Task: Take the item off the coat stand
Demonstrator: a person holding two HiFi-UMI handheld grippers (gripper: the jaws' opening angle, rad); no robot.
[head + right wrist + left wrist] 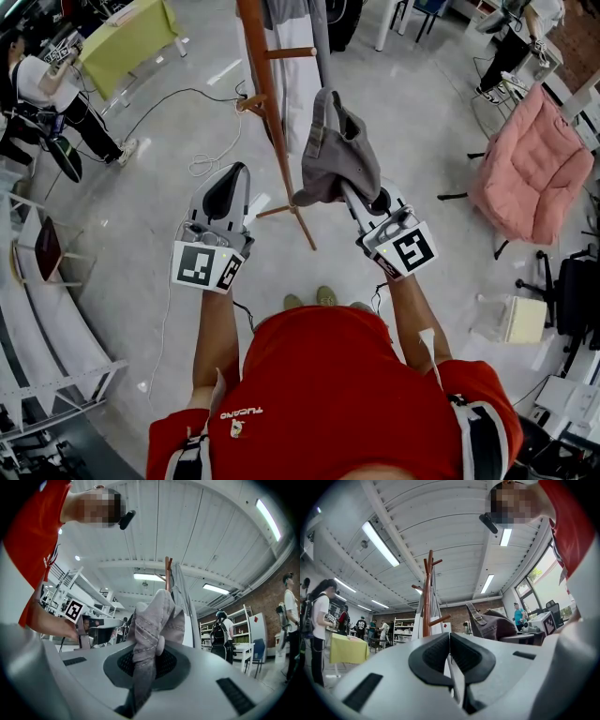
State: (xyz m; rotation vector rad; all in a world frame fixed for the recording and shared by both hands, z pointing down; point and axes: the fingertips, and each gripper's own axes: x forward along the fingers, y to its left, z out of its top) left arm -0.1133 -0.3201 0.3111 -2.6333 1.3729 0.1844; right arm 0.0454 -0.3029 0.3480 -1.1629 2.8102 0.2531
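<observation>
The coat stand (272, 112) rises from the floor between the two grippers, the left gripper (228, 178) just left of its pole and the right gripper (354, 195) just right. The cap (336, 150) sits pinched in the right gripper's jaws, beside the pole. An armchair (530, 173) stands well apart toward the floor's right edge, and a table (127, 42) stands at its far left corner.

Two grippers mid frame: the left hand-held gripper (234, 178) and the right hand-held gripper (349, 192). One stand (267, 94), one cap (337, 150), one chair (534, 169) at right, one table (127, 42) upper left. The head view shows three people: the wearer (328, 394) at bottom, a person (37, 84) upper left, another person (520, 37) upper right.
</observation>
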